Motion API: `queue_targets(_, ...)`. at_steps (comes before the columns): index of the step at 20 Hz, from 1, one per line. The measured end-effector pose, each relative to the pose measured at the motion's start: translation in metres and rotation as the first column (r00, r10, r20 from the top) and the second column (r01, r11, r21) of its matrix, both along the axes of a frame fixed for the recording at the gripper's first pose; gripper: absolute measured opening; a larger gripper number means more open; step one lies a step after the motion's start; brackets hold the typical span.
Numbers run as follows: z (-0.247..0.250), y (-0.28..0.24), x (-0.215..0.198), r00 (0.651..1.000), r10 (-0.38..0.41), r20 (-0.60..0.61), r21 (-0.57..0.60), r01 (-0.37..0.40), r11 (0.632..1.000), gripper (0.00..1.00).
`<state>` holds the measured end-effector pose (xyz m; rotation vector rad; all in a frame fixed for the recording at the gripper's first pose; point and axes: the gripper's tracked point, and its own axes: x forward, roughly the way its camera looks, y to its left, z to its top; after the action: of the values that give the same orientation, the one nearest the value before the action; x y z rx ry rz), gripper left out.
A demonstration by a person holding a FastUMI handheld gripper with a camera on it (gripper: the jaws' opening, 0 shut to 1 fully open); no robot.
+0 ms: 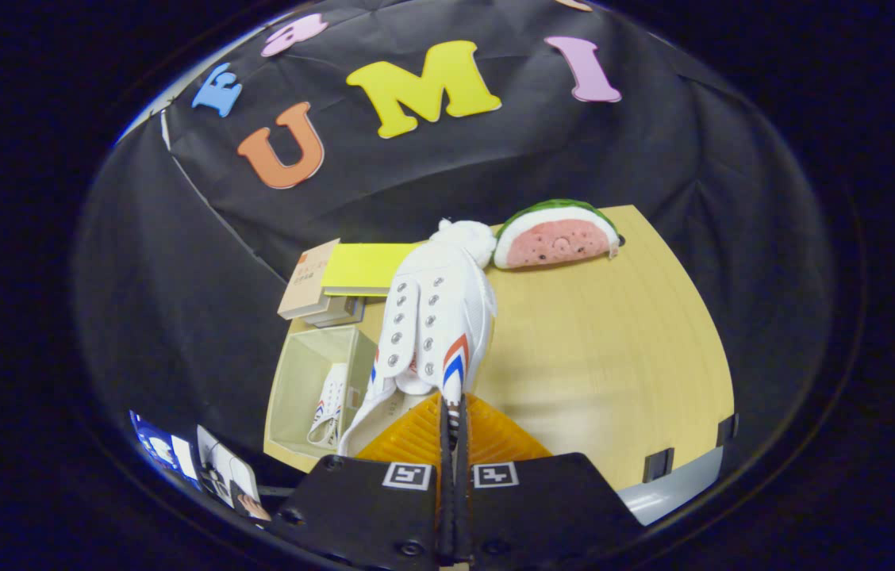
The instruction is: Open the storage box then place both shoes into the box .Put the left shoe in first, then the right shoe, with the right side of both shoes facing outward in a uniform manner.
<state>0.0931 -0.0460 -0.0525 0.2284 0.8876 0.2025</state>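
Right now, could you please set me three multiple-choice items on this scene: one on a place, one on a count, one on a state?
1. Where is the shoe that is not in the gripper?
A. inside the open box
B. on top of the books
C. beside the watermelon toy

2. How many shoes are there?
A. one
B. two
C. three

3. What are the fingers doing?
A. spread wide over the bare table
B. pressed together on a shoe's edge
C. gripping the yellow book

Answers:
1. A, since the small white shoe lies within the walls of the box, left of the fingers.
2. B, since one is in the box and the other shoe is held up ahead of the fingers.
3. B, since both fingers close on the held shoe's rim with hardly any gap.
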Motion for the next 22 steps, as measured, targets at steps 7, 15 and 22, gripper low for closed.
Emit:
queue_targets(7,-0.033,0.118,-0.005,0.993,0.109,-0.051,0.027,-0.108,0.994,0.06)
queue_targets(15,-0.094,0.226,0.001,0.985,0.124,-0.121,0.097,-0.113,0.989,0.06)
queue_targets(22,-0.147,0.236,0.013,0.989,-0.028,-0.147,0.015,0.031,0.999,0.06)
